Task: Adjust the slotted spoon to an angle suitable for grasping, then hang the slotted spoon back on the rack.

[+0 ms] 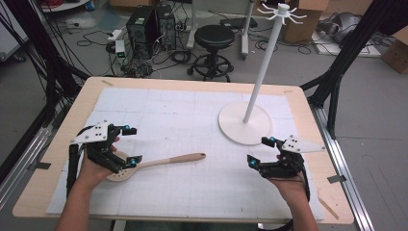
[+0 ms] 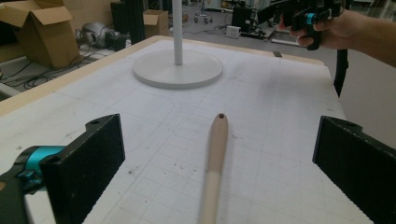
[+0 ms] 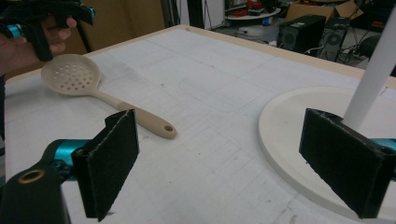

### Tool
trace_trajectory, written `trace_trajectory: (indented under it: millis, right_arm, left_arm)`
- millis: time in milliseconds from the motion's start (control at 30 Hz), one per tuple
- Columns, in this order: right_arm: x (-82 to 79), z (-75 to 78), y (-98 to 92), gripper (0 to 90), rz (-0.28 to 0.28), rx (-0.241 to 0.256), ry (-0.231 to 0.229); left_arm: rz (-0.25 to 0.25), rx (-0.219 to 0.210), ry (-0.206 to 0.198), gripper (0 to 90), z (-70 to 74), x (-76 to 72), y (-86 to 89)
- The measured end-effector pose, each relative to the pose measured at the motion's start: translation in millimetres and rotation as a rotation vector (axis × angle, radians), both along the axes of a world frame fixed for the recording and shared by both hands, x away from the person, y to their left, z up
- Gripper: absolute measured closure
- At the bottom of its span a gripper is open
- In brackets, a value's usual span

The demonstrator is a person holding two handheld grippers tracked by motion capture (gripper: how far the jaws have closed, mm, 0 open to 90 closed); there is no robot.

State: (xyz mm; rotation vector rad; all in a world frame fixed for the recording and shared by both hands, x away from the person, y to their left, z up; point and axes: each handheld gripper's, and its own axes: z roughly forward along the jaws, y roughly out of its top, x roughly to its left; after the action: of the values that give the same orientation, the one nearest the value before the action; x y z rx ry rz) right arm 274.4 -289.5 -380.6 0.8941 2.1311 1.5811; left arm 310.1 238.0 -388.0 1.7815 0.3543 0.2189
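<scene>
Left gripper (image 1: 130,143), seen from the high view, sits above the perforated bowl of the slotted spoon (image 1: 159,166), its jaws spread and holding nothing; we find the spoon lying flat on the white mat (image 1: 192,192), handle pointing toward the right gripper (image 1: 260,151), which hangs released — well apart from the handle tip and just beside the white stand (image 1: 244,124). From the left gripper view we look along the spoon's handle (image 2: 215,158), which lies between the two parted jaws without touching either; the right gripper (image 2: 310,18) shows at top right in a hand. From the right gripper view, the spoon (image 3: 100,91) lies beyond the near jaw — both jaws wide apart — and the stand's base (image 3: 289,126) sits under the far jaw.
</scene>
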Motion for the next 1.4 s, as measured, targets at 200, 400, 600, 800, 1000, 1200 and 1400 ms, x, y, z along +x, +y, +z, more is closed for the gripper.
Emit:
trace_trajectory:
  millis: [200, 400, 600, 800, 1000, 1200, 1400]
  right_arm:
    - [1.3, 0.9, -6.2, 11.0, -0.018, 0.003, 0.005]
    - [2.0, 1.0, -6.3, 11.0, -0.024, -0.002, 0.007]
    - [5.4, -0.5, -3.4, 11.0, -0.035, -0.005, 0.028]
    - [4.5, 0.6, -3.3, 11.0, -0.042, -0.001, 0.026]
    - [5.4, 4.0, -5.1, 11.0, -0.041, 0.011, 0.007]
    - [4.8, 7.2, -7.8, 11.0, -0.045, 0.02, 0.0]
    - [5.0, 7.2, -10.4, 11.0, -0.047, 0.02, 0.0]
  left_arm:
    - [-0.006, -0.002, -0.004, 2.8, 0.8, -0.8, -0.2]
    - [-0.008, -0.001, -0.001, 2.8, -0.2, 0.0, -0.7]
    - [-0.018, -0.006, 0.005, 2.8, -1.3, 1.1, 0.2]
    - [-0.014, -0.015, 0.001, 2.8, 0.2, -0.3, 1.0]
    - [-0.008, -0.017, 0.0, 2.8, 0.7, -0.5, 2.1]
    - [-0.005, 0.009, 0.018, 2.8, -1.5, 1.9, -2.0]
    - [0.001, 0.048, 0.05, 2.8, -2.7, 8.4, -10.6]
